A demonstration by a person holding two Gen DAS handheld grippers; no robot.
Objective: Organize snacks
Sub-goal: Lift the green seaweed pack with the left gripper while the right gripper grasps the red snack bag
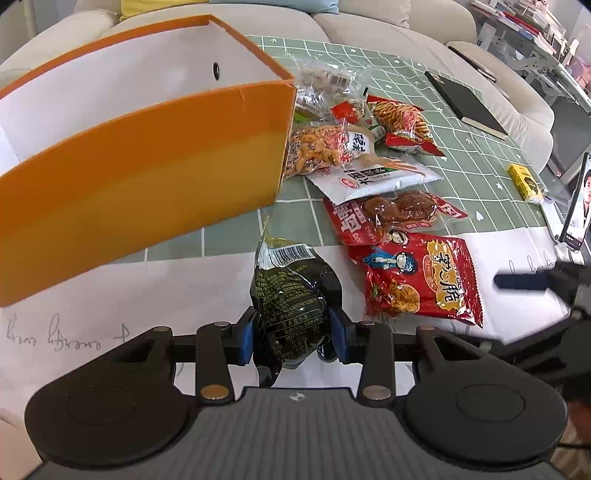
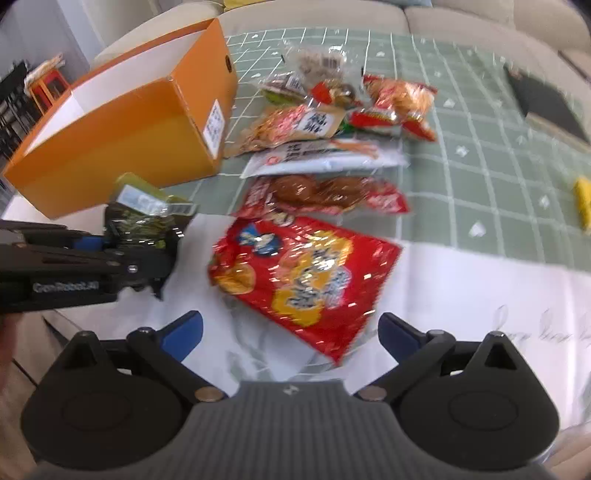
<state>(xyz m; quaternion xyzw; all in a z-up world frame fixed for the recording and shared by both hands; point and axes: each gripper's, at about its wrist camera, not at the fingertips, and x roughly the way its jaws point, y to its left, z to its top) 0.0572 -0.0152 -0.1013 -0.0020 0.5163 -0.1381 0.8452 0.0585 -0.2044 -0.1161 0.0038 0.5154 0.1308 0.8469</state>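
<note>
My left gripper (image 1: 293, 334) is shut on a dark green snack packet (image 1: 290, 291), held above the table just right of the open orange box (image 1: 140, 166). The right wrist view shows the same packet (image 2: 147, 218) in the left gripper (image 2: 140, 236) in front of the box (image 2: 122, 136). My right gripper (image 2: 290, 332) is open, its jaws wide apart over a big red crisp bag (image 2: 303, 277). That bag (image 1: 421, 277) lies right of the packet. Several more snack bags (image 1: 369, 147) lie in a pile beside the box.
A black notebook (image 1: 465, 103) and a yellow pack (image 1: 524, 182) lie on the green checked cloth (image 1: 461, 177). A phone (image 1: 578, 206) stands at the right edge. White paper (image 1: 129, 295) covers the near table. A sofa (image 1: 388, 22) runs behind.
</note>
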